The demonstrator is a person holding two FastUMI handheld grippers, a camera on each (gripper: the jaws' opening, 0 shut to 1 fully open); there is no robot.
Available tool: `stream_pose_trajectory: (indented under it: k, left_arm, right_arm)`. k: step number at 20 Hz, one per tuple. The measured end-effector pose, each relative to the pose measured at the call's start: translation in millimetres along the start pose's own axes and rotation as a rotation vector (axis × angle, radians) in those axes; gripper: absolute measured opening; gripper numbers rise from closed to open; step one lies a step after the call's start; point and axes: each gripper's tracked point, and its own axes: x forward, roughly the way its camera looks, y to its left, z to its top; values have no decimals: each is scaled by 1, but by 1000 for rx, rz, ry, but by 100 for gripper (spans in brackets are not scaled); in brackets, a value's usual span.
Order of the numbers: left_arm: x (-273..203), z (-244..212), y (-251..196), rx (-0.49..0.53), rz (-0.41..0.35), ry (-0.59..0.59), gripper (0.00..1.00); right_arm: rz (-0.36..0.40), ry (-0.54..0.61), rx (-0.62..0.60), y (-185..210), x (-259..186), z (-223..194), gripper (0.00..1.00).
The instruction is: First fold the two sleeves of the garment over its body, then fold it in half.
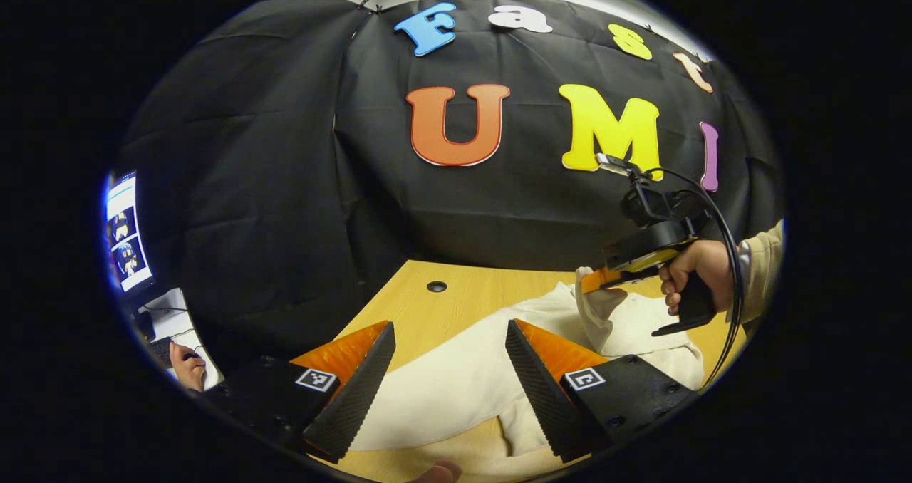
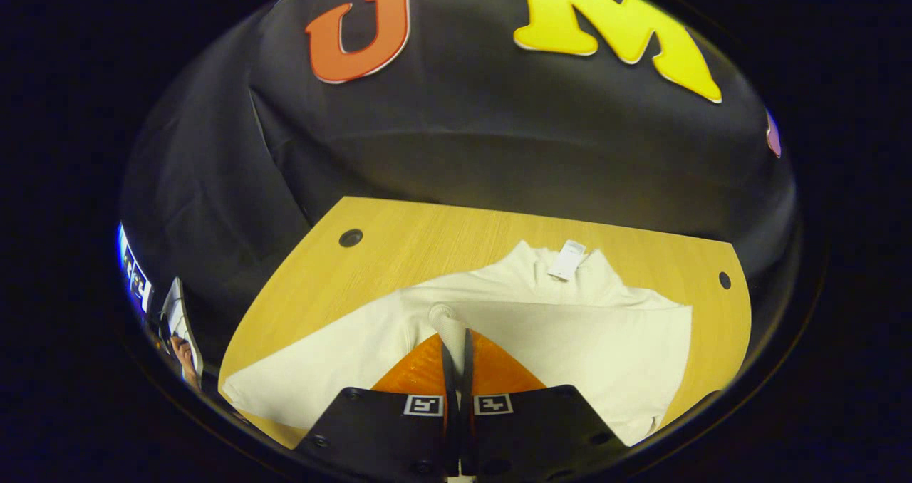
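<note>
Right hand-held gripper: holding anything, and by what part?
Yes. Right hand-held gripper is shut on the garment's sleeve cuff, lifted over the body. Left hand-held gripper is open.

The garment (image 2: 570, 340) is plain cream-white, with a white neck label (image 2: 568, 259) at its twelve o'clock edge. The table (image 2: 427, 241) beneath is honey-yellow wood grain with dark round holes (image 2: 350, 238). The person's sleeve (image 1: 762, 255) is beige.
</note>
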Motion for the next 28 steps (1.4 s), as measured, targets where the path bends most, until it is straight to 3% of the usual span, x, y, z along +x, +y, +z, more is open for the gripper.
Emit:
stream_pose_trajectory:
  k: [5,12,15,16,17,18,21,24,28]
  left_arm:
    - [-2,-12,2,16,0,12,100]
    - [-3,-19,22,32,60,26,100]
    - [-8,-31,27,35,81,62,100]
    - [-9,-32,27,29,83,56,100]
    - [-11,-31,28,21,83,53,99]
    - [-12,-32,28,11,80,45,99]
    - [-10,-35,30,-24,97,49,99]
    - [-15,-41,38,-71,157,62,99]
    - [-26,-65,78,-127,277,122,99]
  right_arm:
    - [4,34,-89,20,37,-14,0]
    - [53,37,-88,29,36,-16,11]
    - [68,31,-91,33,23,-13,30]
    - [74,23,-92,33,16,-11,29]
    - [76,17,-92,34,10,-11,37]
    - [80,13,-95,34,3,-10,38]
    - [92,-14,-122,31,-28,-6,76]
    - [82,-38,-151,21,-61,-8,78]
    - [84,-61,-156,-2,-111,-15,91]
